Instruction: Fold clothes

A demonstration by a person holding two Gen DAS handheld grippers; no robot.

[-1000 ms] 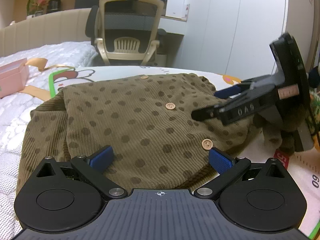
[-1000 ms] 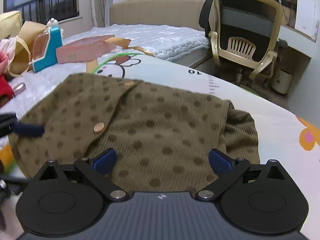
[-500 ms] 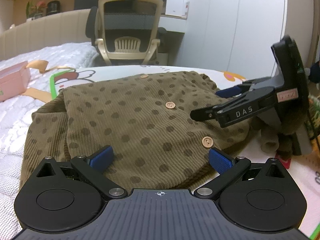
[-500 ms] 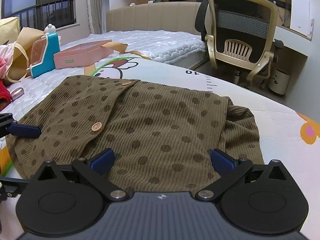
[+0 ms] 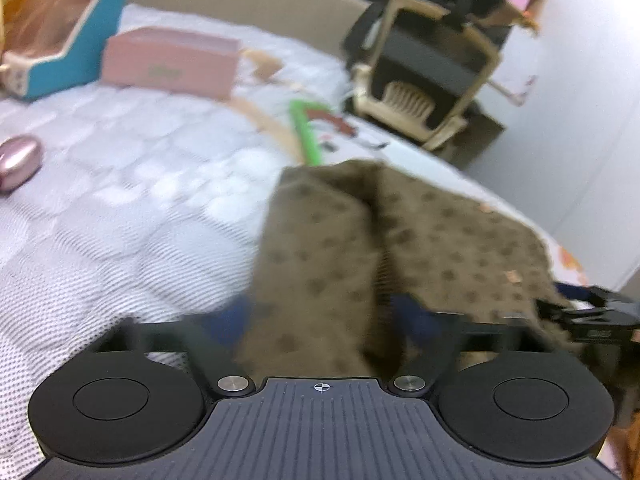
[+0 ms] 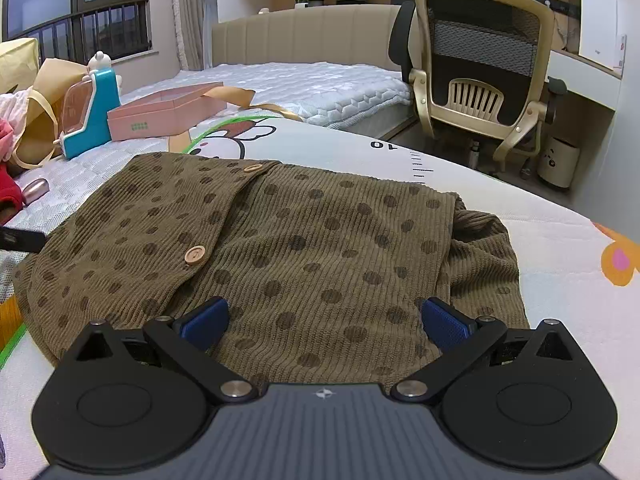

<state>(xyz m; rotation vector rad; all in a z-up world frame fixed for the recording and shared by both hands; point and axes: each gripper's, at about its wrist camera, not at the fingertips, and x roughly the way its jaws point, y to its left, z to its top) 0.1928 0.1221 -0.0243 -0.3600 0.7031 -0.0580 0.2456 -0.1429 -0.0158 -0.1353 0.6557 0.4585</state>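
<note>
An olive dotted cardigan (image 6: 320,240) with wooden buttons lies flat on the white mat (image 6: 540,248). My right gripper (image 6: 324,322) hovers open over its near hem, both blue pads above the cloth. In the blurred left wrist view a raised fold of the cardigan (image 5: 320,280) at its left sleeve side fills the gap between the fingers of my left gripper (image 5: 320,318), whose jaws stand wide apart. The right gripper's black fingers (image 5: 592,320) show at the cardigan's far right edge. A left fingertip (image 6: 20,238) pokes in at the cardigan's left edge.
A pink box (image 6: 168,114), a blue toy case (image 6: 92,116) and a yellow bag (image 6: 36,120) sit on the quilted bed at the left. A pink oval case (image 5: 18,158) lies near them. An office chair (image 6: 480,80) stands behind the mat.
My left gripper has swung left and pushed into the cardigan's left side, so a cloth fold now sits between its fingers. The right gripper has stayed over the hem.
</note>
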